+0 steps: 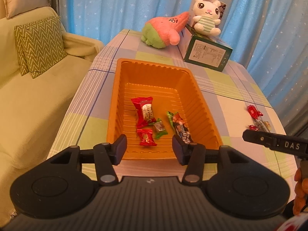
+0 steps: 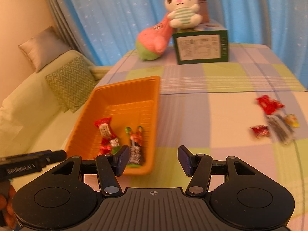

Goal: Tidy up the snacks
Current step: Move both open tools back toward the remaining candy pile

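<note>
An orange plastic tray [image 1: 119,88] sits on the checked tablecloth and holds several wrapped snacks: a large red packet [image 1: 144,111], a small red candy [image 1: 146,140], a green-wrapped candy [image 1: 159,130] and a dark bar [image 1: 182,130]. My left gripper [image 1: 149,149] is open and empty over the tray's near end. My right gripper [image 2: 153,160] is open and empty, just right of the tray [image 2: 154,96]. Loose snacks lie on the cloth at the right: a red packet [image 2: 268,104], a small red candy [image 2: 259,130], a grey packet [image 2: 280,130] and a yellow one [image 2: 292,120].
A green box [image 1: 208,54] stands at the table's far end with a white bunny plush [image 1: 207,16] on it and a pink-green plush [image 1: 165,30] leaning beside it. A sofa with a zigzag cushion [image 1: 38,44] is left of the table. Blue curtains hang behind.
</note>
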Demonstrator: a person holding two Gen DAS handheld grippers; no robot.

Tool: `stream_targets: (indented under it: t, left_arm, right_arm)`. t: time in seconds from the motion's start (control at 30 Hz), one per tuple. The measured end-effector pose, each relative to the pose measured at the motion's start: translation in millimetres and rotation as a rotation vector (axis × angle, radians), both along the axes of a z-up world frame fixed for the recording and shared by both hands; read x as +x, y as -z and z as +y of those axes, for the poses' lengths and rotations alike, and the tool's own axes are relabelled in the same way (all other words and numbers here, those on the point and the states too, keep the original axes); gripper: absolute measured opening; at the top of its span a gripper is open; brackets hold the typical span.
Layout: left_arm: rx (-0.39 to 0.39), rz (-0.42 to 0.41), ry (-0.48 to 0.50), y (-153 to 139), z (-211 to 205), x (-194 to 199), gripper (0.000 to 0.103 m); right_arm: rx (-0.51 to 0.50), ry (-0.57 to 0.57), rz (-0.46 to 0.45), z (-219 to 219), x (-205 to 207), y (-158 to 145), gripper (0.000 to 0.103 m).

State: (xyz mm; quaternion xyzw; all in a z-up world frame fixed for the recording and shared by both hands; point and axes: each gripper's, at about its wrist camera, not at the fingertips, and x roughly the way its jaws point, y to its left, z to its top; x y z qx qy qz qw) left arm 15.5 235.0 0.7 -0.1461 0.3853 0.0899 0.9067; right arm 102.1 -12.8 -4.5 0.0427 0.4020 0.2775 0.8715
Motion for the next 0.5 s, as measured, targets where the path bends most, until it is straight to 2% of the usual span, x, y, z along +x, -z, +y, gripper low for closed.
stream_targets:
  t: [0.2, 0.5]
  left_arm:
    - [0.027, -0.022, 0.025, -15.5, -23.9, -11.6, 0.062]
    - [0.049, -0.048, 0.078, -29.9, -61.0, -16.9, 0.077]
  right_arm:
    - [-0.039, 0.041, -0.047, -33.1, -25.5, -11.1, 0.056]
    - [-0.031, 0.102, -0.051, -75.3, -39.0, -24.6, 0.056]
